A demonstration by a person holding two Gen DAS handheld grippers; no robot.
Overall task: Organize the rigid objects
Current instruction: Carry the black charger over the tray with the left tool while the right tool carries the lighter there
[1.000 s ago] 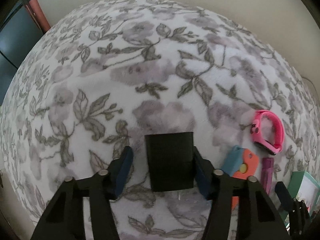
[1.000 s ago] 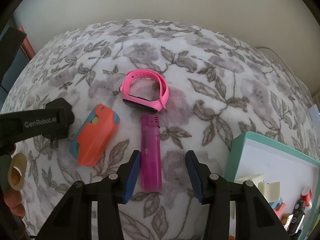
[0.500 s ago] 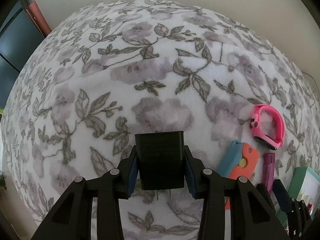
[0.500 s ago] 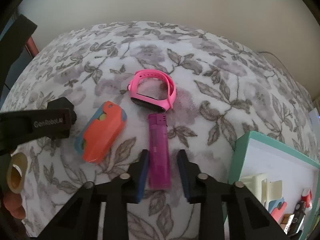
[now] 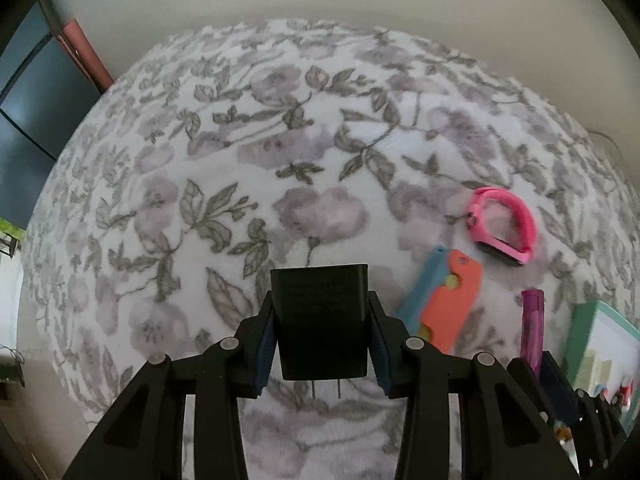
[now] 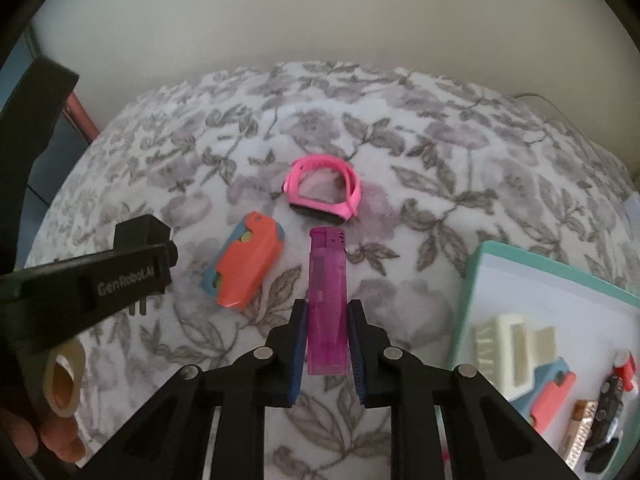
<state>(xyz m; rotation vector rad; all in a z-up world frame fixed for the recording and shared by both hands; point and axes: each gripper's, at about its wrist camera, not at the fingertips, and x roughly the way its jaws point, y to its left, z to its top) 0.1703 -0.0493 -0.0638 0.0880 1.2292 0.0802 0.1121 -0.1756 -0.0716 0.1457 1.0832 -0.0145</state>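
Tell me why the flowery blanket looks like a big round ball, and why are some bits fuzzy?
Left wrist view: the wide lens bends the flat blanket into a dome with dark corners; the black plug in the left gripper looks sharp, the pink watch slightly smeared. Right wrist view: the same bulge; the purple lighter in the right gripper is crisp, the box edge blurry. Light is soft, without glare.
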